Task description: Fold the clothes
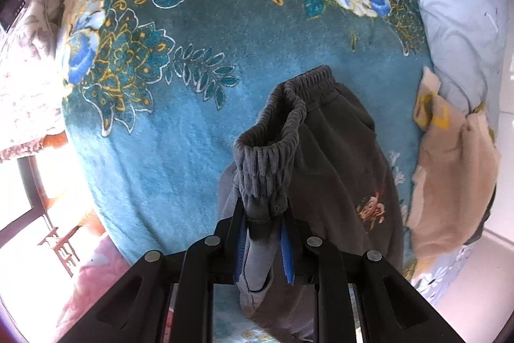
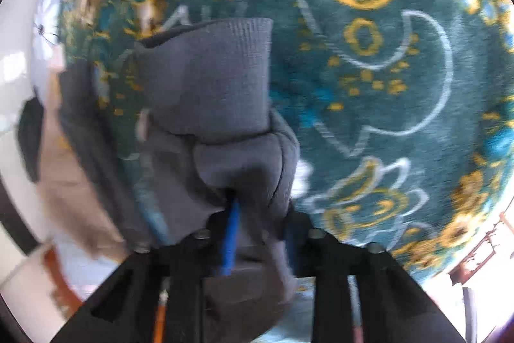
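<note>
A pair of dark grey pants [image 1: 337, 150] with an elastic waistband and a small red print lies on the teal flowered blanket [image 1: 180, 124]. My left gripper [image 1: 264, 214] is shut on the bunched waistband and lifts that corner above the blanket. In the right wrist view my right gripper [image 2: 257, 208] is shut on a ribbed grey cuff of the pants [image 2: 212, 79], which folds over the blue-padded fingers [image 2: 229, 243]. The view is blurred by motion.
A beige garment [image 1: 449, 176] with a yellow mark lies at the blanket's right edge. A pale blue daisy-print quilt [image 1: 456, 15] borders the right. A pink bedcover [image 1: 96, 272] and a bright window are at the left.
</note>
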Tool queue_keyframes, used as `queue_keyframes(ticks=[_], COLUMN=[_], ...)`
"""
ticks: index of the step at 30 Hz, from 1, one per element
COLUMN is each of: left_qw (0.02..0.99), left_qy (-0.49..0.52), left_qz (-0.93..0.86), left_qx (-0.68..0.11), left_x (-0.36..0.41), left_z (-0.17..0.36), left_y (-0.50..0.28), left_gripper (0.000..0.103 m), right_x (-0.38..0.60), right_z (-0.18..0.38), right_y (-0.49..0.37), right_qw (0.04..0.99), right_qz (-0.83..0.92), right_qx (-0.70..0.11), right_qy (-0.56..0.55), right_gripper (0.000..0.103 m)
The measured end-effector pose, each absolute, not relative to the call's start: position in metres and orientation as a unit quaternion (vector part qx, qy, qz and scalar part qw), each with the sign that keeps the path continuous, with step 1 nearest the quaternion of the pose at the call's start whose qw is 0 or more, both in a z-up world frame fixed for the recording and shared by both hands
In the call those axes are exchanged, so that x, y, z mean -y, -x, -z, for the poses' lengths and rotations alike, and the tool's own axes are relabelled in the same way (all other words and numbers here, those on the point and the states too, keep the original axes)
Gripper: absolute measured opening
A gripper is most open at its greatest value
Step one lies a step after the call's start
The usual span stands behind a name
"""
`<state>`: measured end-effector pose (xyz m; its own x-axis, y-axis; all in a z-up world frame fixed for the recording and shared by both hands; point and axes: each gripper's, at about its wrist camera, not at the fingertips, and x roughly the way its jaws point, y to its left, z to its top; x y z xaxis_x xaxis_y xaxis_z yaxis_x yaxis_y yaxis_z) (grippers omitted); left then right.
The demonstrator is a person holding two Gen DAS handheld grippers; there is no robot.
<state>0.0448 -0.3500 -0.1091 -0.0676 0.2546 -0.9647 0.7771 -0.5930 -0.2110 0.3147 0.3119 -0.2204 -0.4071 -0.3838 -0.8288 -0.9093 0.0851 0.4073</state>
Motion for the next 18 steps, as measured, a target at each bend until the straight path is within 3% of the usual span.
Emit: queue_keyframes(ticks=[9,18], left_qw=[0.210,0.182], left_qy=[-0.614,-0.577], left_qz=[0.575,0.539], left_qx=[-0.498,-0.586], left_x=[0.376,0.367], left_z=[0.104,0.112], left_y=[-0.036,0.052], left_gripper=[0.019,0.019], right_x=[-0.326,-0.347], right_z=[0.145,0.108], right_y=[-0.224,-0.088], right_qw=[0.205,0.205], right_qz=[-0.567,-0.604], right_qx=[-0.630,-0.559], right_qy=[0.490,0.530], right_gripper=[0.005,0.005])
